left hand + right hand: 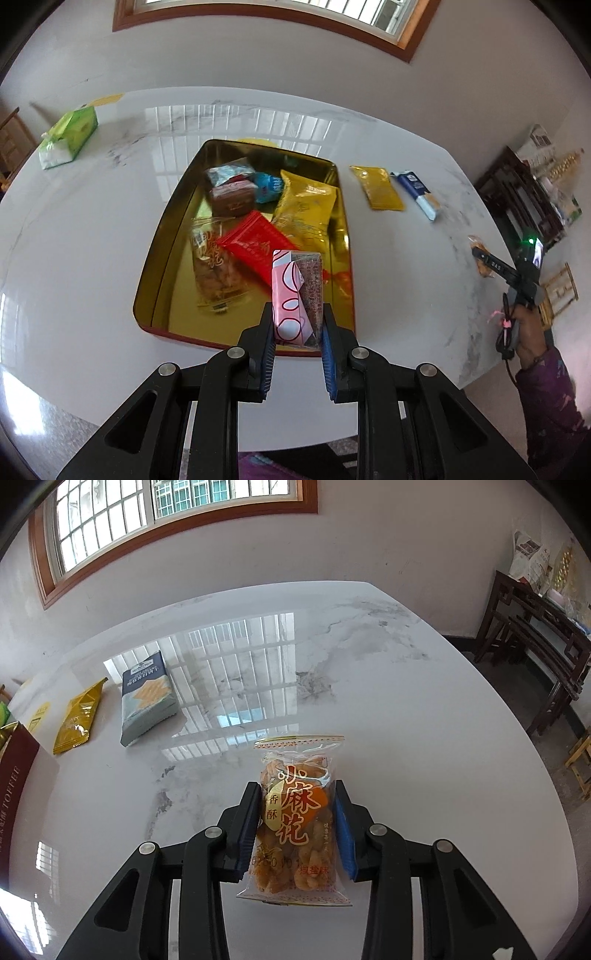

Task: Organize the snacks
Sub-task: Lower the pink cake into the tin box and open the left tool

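The tray (177, 236) is gold inside with a red rim; the packet (291, 295) is pink with red-ringed white ovals; the pouch (75, 716) is yellow; the cracker pack (146, 698) is navy and grey; the table (406, 720) is grey-veined white marble.

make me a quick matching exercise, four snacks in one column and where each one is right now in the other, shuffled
Things:
1. pink packet
2. fried twist packet
3. red packet
4. blue cracker packet

Places:
A. lying in the gold tray
B. held by the right gripper
C. lying on the marble table, outside the tray
D. held by the left gripper

Pairs: 1-D, 2-B, 3-A, 4-C
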Motion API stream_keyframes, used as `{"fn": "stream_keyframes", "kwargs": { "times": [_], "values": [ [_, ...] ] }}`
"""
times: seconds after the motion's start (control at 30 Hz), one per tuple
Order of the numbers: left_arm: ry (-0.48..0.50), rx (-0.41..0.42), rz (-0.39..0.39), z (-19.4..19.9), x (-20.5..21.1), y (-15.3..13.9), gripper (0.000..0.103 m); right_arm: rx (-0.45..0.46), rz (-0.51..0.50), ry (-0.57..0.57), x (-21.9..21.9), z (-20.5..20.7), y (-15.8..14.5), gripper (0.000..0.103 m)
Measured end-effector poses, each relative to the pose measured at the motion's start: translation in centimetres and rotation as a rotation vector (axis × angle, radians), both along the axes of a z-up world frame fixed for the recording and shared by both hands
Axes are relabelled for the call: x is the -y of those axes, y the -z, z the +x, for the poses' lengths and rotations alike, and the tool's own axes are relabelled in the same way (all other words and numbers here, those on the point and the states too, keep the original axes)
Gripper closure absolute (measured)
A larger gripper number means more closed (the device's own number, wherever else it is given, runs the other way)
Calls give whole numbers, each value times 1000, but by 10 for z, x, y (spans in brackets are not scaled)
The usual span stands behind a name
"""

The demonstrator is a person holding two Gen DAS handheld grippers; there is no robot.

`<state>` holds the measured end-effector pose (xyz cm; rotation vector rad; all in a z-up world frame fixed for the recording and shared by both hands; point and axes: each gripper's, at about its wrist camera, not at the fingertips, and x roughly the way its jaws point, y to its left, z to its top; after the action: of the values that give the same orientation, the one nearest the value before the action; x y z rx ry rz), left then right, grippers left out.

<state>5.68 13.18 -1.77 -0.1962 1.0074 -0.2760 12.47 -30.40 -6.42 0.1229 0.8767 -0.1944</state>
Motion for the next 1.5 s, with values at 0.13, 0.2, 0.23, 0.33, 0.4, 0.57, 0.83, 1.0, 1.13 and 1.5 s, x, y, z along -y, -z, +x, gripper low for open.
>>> {"fn": "stream_keyframes", "kwargs": {
  "times": [0.13, 0.2, 0.23, 0.33, 0.4, 0.57, 0.83, 1.0, 1.13, 1.5],
  "values": [
    [-7, -10, -10, 4, 0, 8, 80, 1, 5, 0, -1, 1, 0, 67],
    [-11, -14, -16, 9, 0, 11, 80, 1, 5, 0, -2, 1, 0, 67],
    [-12, -14, -21, 10, 0, 12, 80, 2, 8, 0, -1, 1, 0, 67],
    [-17, -14, -17, 16, -1, 15, 80, 5, 17, -1, 0, 1, -1, 67],
    [-20, -20, -20, 20, -2, 17, 80, 5, 19, -1, 0, 1, -1, 67],
    [-32, -17, 7, 25, 0, 25, 80, 6, 21, -2, 0, 1, -1, 67],
    [-36, -6, 67, 28, 6, 36, 80, 6, 21, -1, 0, 1, 0, 67],
    [-32, -7, 108, 28, 10, 43, 80, 6, 20, -1, 0, 1, 0, 67],
    [-29, -9, 133, 29, 11, 48, 80, 4, 16, -2, 1, 1, 0, 67],
    [-44, 26, 199, 28, 14, 48, 78, 4, 13, -1, 0, 2, 1, 66]
  ]
}}
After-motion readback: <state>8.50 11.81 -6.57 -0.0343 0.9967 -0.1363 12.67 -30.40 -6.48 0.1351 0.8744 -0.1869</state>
